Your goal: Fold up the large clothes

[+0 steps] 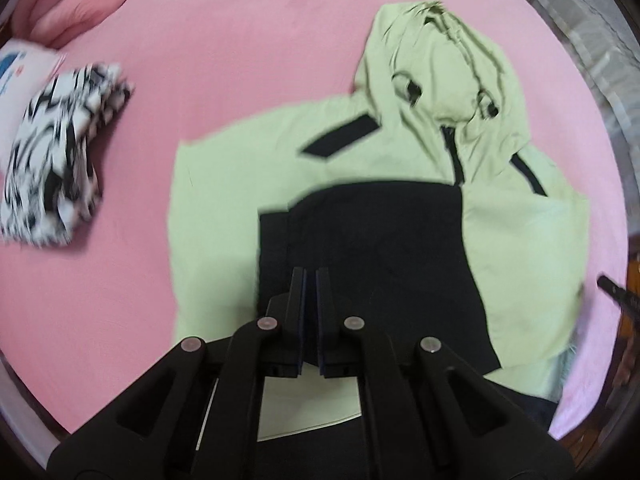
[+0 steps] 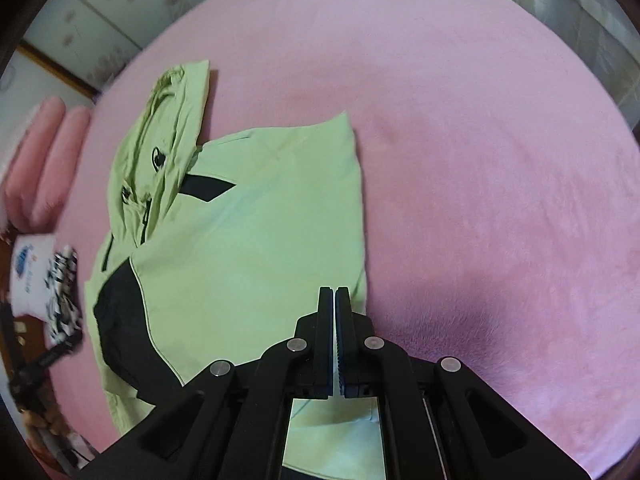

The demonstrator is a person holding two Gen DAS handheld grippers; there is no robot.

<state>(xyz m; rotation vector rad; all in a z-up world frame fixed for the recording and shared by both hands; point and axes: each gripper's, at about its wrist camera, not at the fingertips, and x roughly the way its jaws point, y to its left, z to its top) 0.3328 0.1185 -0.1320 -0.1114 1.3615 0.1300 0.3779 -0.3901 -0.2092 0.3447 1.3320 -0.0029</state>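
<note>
A light green hooded jacket (image 1: 224, 208) with black panels lies on the pink bed cover (image 1: 248, 40), its sleeves folded in and its hood (image 1: 436, 64) pointing away. My left gripper (image 1: 311, 274) hangs above the black panel (image 1: 380, 248) with its jaws shut and nothing between them. In the right wrist view the same jacket (image 2: 248, 240) lies flat, hood (image 2: 168, 128) at the upper left. My right gripper (image 2: 333, 292) hovers over the jacket's right edge, shut and empty. The other gripper's dark tip (image 1: 618, 292) shows at the right edge of the left wrist view.
A folded black-and-white patterned garment (image 1: 56, 152) lies at the left of the bed beside a white pillow (image 1: 20, 68). Pink pillows (image 1: 68, 4) sit at the head. The same garment (image 2: 64, 292) and pillows (image 2: 48, 152) show at the left. Broad pink cover (image 2: 500, 184) spreads to the jacket's right.
</note>
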